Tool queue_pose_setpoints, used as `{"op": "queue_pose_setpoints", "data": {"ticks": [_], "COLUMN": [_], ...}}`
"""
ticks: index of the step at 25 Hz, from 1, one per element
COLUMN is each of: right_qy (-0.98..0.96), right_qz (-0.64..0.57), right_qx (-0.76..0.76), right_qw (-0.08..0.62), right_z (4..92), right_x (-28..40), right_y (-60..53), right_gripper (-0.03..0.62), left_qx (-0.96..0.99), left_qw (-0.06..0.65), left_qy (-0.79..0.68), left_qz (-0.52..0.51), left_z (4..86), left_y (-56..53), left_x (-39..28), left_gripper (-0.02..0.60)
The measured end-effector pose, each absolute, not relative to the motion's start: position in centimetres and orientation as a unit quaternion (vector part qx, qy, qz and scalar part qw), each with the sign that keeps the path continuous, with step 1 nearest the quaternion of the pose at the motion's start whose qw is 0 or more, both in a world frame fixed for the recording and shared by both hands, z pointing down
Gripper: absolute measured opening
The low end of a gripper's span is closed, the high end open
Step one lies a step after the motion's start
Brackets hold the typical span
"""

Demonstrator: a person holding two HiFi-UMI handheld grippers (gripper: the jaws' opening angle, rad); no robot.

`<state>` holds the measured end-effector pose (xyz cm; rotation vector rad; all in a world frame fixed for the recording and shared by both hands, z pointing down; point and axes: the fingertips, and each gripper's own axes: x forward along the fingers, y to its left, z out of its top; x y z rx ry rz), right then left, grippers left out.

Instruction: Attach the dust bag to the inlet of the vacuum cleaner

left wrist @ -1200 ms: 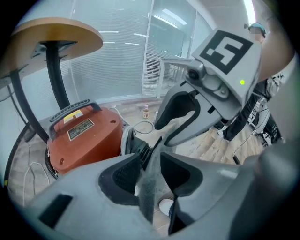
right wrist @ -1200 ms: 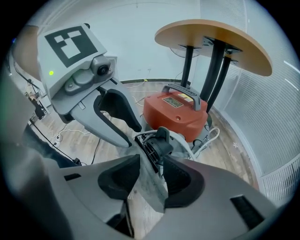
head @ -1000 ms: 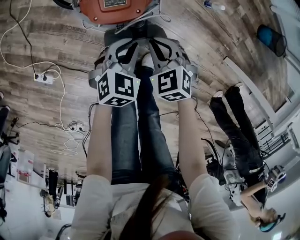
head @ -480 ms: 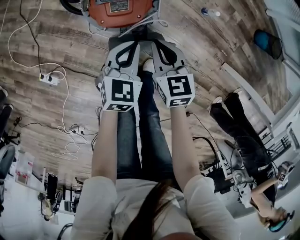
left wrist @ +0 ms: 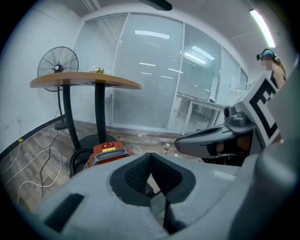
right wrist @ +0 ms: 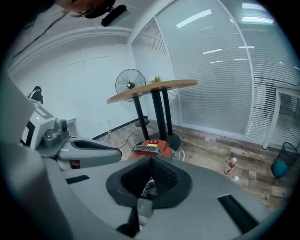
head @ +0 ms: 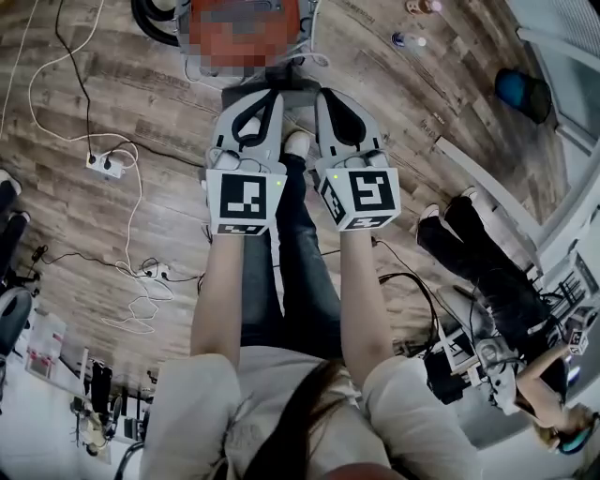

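Observation:
The orange vacuum cleaner (head: 246,37) stands on the wood floor ahead of the person's feet, partly under a mosaic patch; it also shows in the left gripper view (left wrist: 107,152) and the right gripper view (right wrist: 151,147). Its black hose (head: 155,14) curls at its left. A dark flat piece (head: 281,82) lies in front of it, and I cannot tell what it is. No dust bag is plainly visible. My left gripper (head: 251,97) and right gripper (head: 337,94) hang side by side above the legs. Both are shut with nothing between the jaws (left wrist: 150,157) (right wrist: 150,161).
A round wooden table (left wrist: 84,80) on a black pedestal and a standing fan (left wrist: 57,65) are behind the vacuum. A power strip with white cable (head: 105,161) lies left. A bottle (head: 408,40), a blue bin (head: 523,91) and another person (head: 487,272) are to the right.
Both grippers have risen together toward the head camera and rolled, so their marker cubes face up more squarely. The vacuum sits higher in the head view.

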<state>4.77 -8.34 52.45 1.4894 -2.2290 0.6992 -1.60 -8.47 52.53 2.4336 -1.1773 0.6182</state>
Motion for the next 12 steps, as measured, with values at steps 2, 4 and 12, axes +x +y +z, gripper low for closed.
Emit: {"op": "queue_pose_setpoints", "data": {"ticks": [2, 4, 12], "right_qy": [-0.788, -0.788, -0.805], "right_qz": [0.245, 0.237, 0.192], "right_qx": [0.537, 0.539, 0.528], "right_qw": [0.177, 0.181, 0.193], "right_z": [51.0, 49.5, 41.1], "right_x": [5.1, 5.3, 5.2], "right_y": [-8.2, -7.8, -6.9], "right_gripper": [0.005, 0.005, 0.005], "left_qx": [0.861, 0.862, 0.868], "left_qw": [0.185, 0.183, 0.150], "left_qy": [-0.425, -0.428, -0.434], "left_qz": [0.208, 0.201, 0.190], "left_z": [51.1, 49.8, 42.0], "left_y": [-8.4, -8.1, -8.6], "left_x": [-1.8, -2.0, -4.1], "left_gripper": [0.017, 0.017, 0.017]}}
